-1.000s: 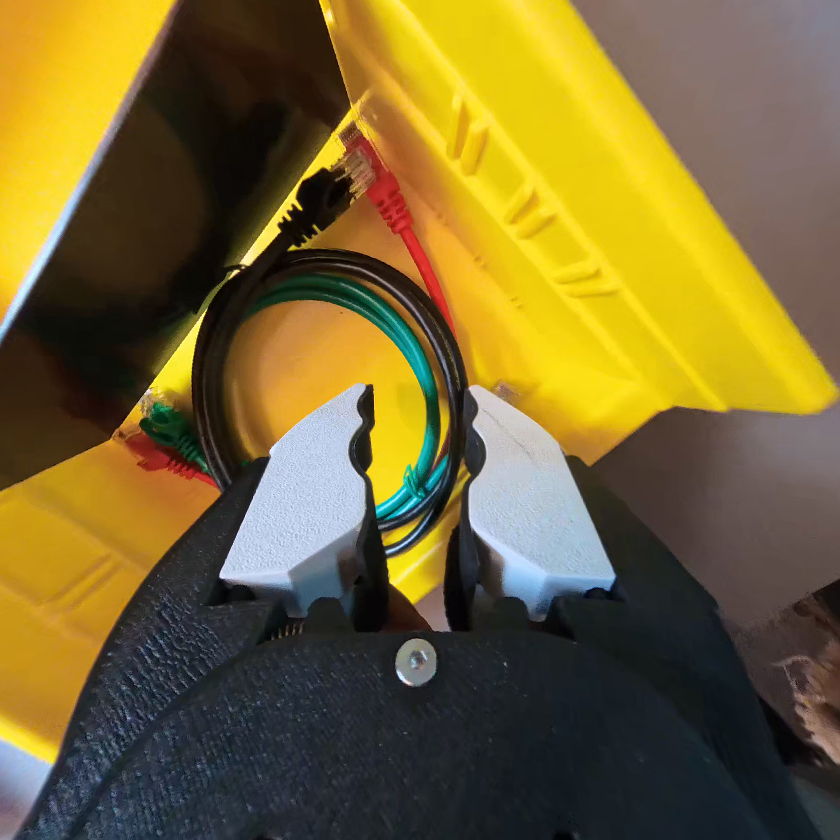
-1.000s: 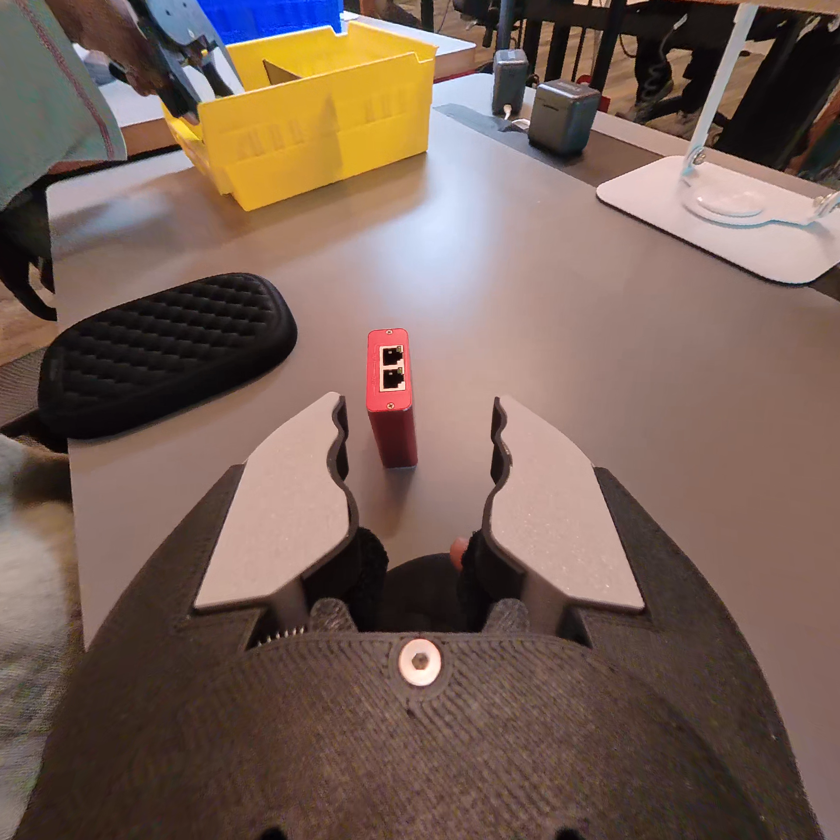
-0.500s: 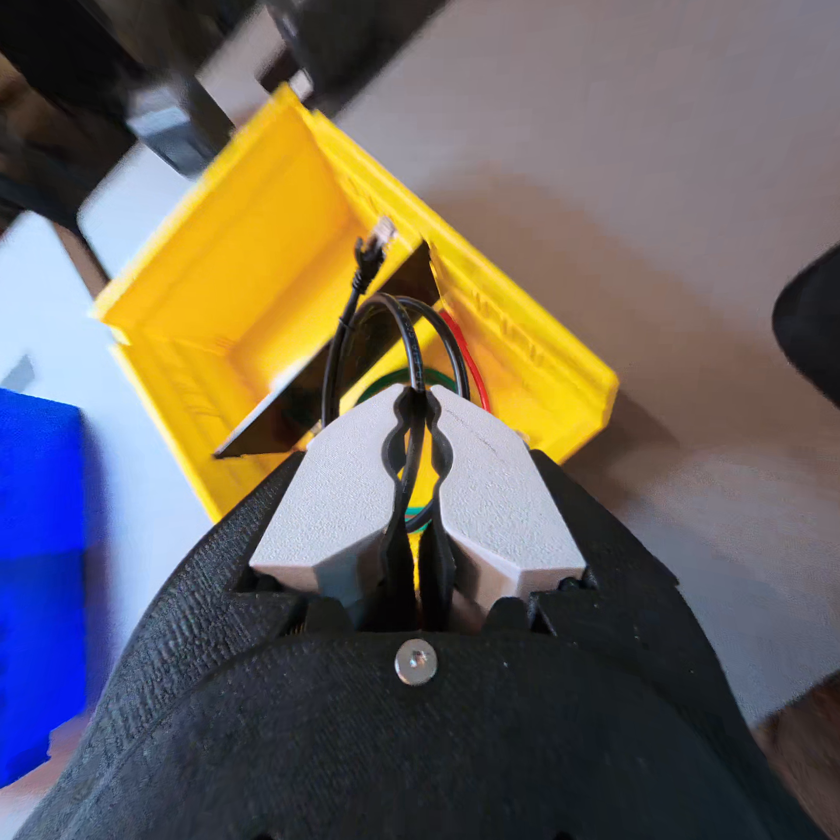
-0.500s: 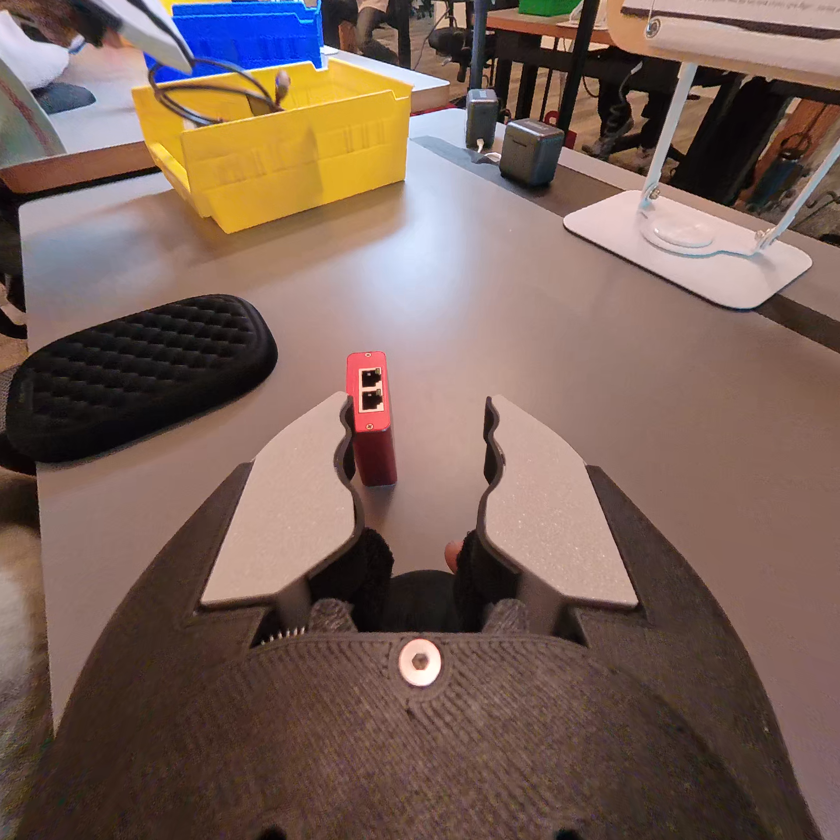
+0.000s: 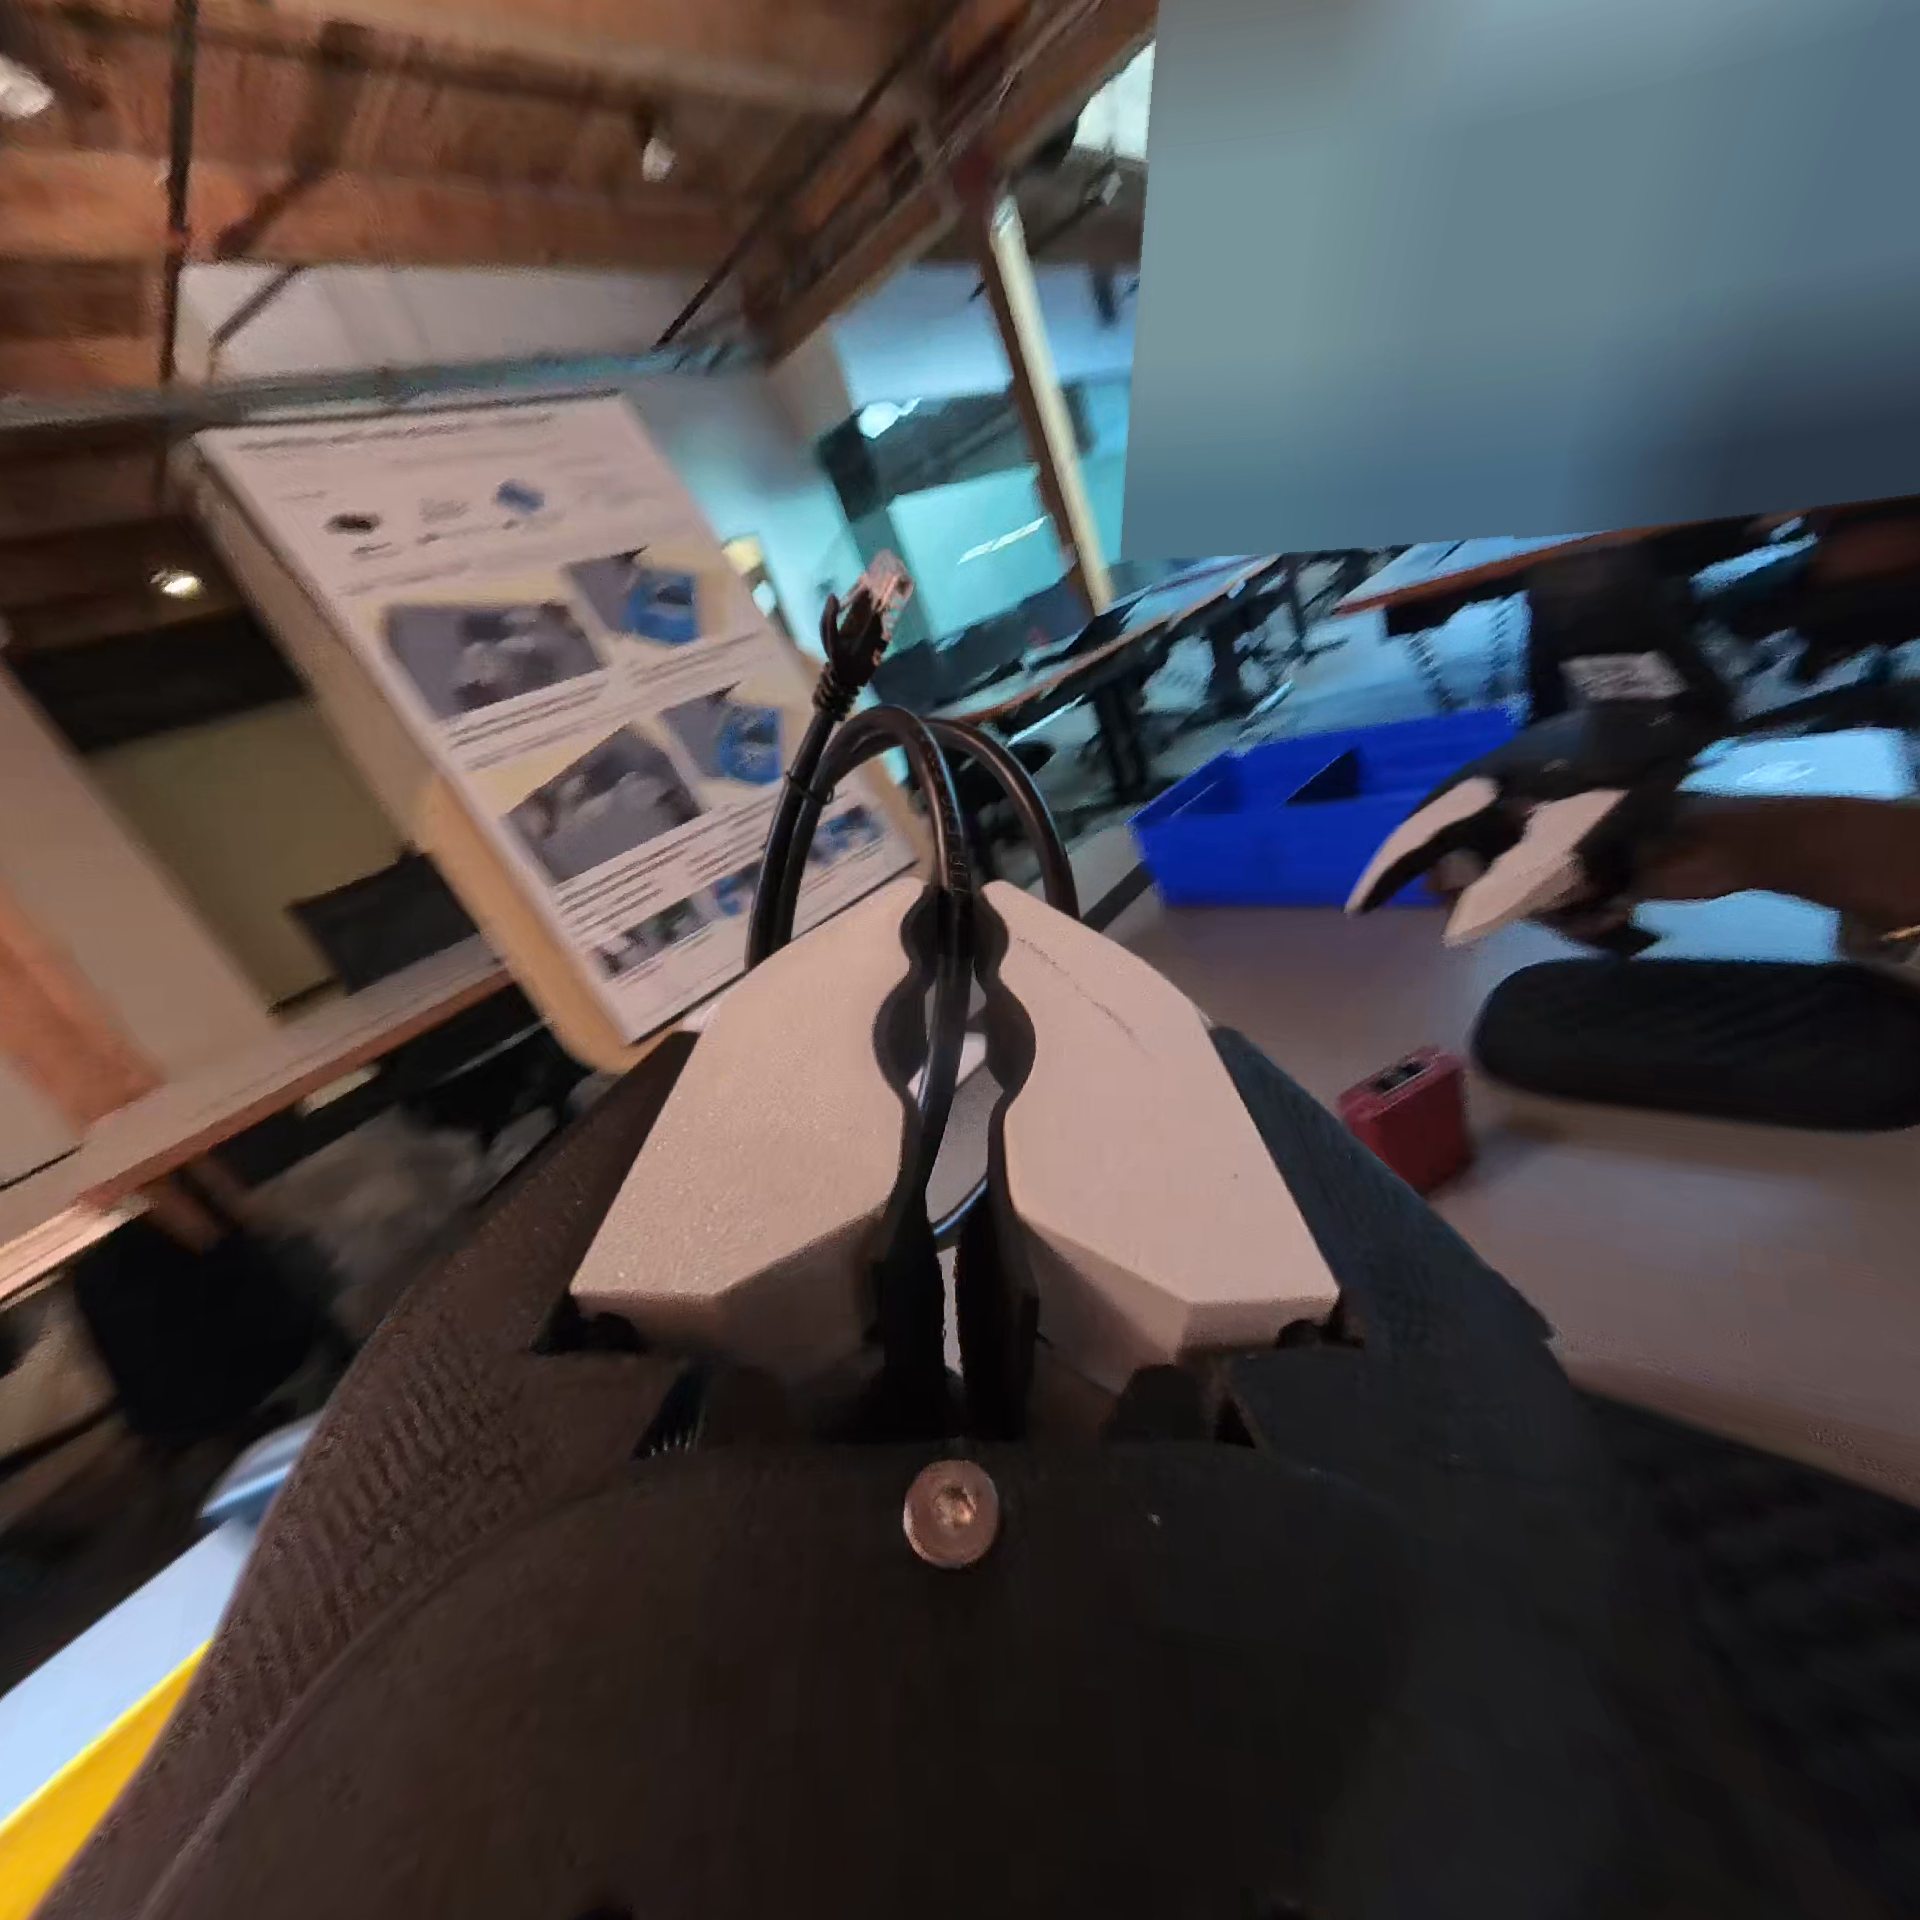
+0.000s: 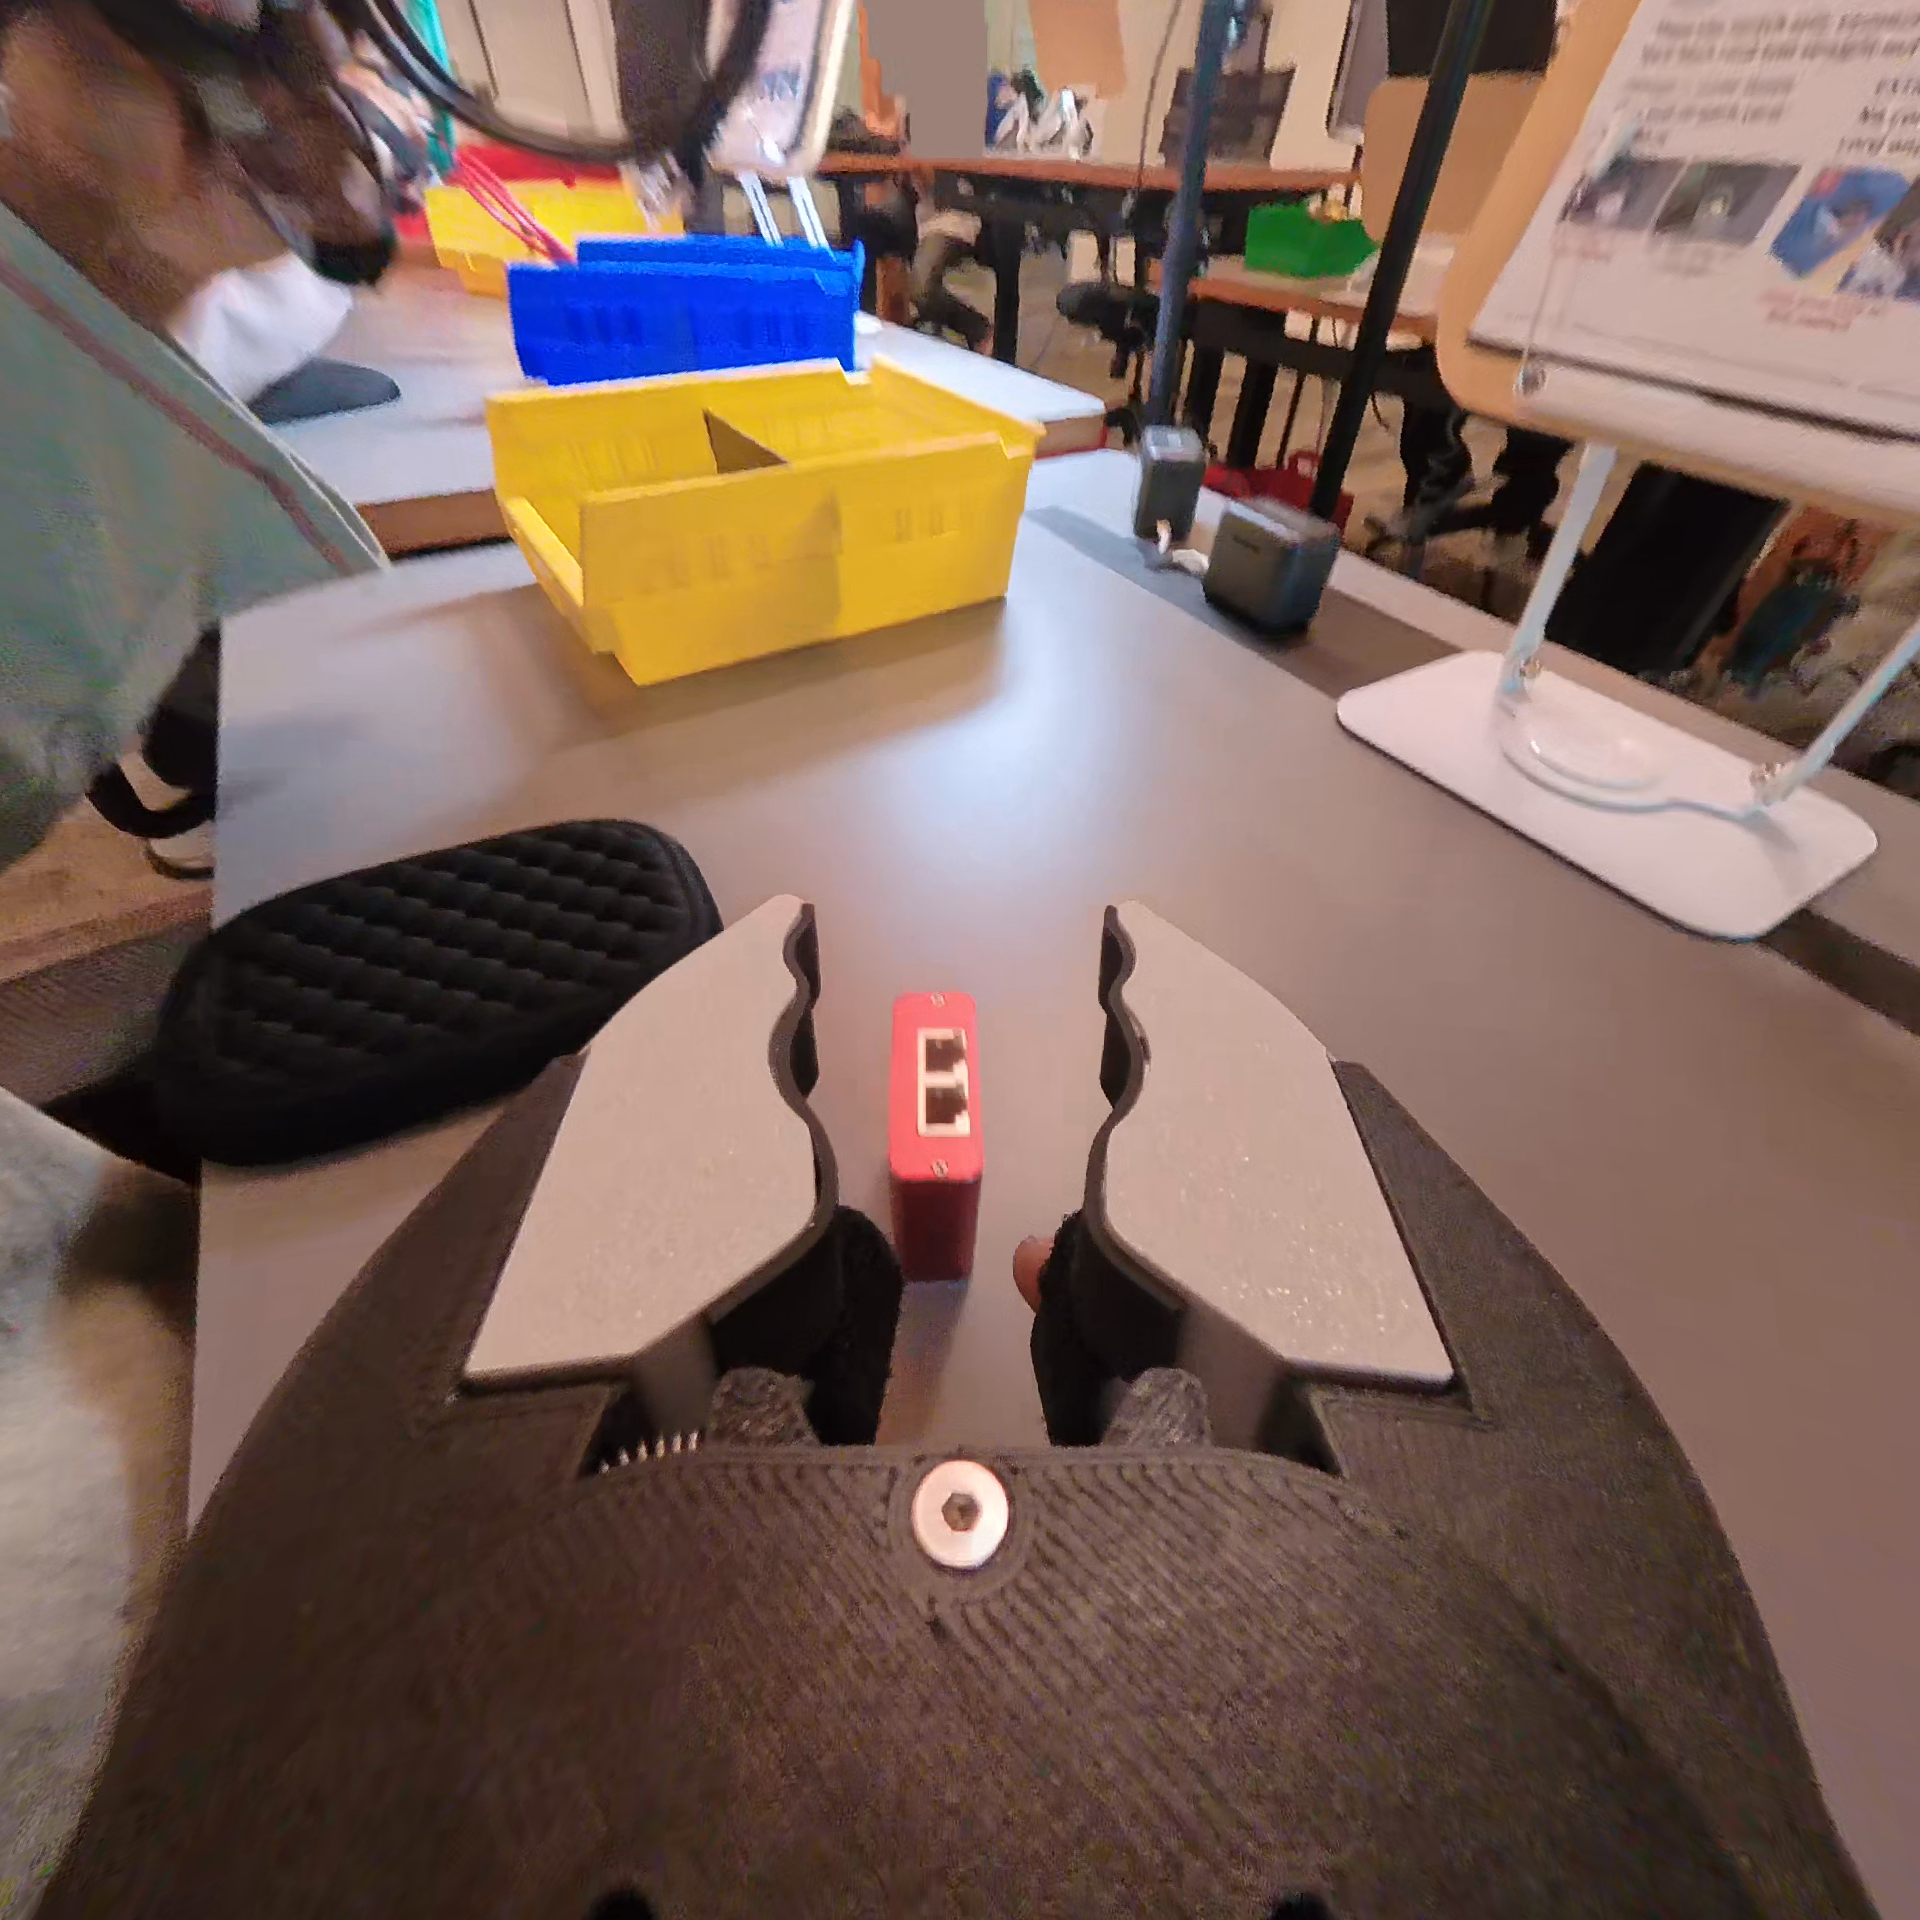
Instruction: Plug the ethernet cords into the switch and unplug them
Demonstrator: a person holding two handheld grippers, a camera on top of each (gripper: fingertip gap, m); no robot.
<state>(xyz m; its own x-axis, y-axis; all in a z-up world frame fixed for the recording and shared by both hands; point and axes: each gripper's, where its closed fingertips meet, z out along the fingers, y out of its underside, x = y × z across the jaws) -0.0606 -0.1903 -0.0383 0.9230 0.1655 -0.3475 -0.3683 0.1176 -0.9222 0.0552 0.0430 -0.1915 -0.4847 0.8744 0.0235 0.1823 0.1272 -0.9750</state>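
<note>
Left tongs [image 5: 954, 914] raised well off the surface [image 6: 1039, 748], tilted up, clenched on black ethernet cord [image 5: 940, 831], its plug [image 5: 868, 618] sticking up past the tips. Right tongs [image 6: 951, 940] low and level, released, straddling red switch [image 6: 933, 1132] without touching; ports face up.

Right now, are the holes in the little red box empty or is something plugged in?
Empty. Both ports on the red box show open, no plug inside. The black cord is pinched in the left tongs, up off the table.
</note>
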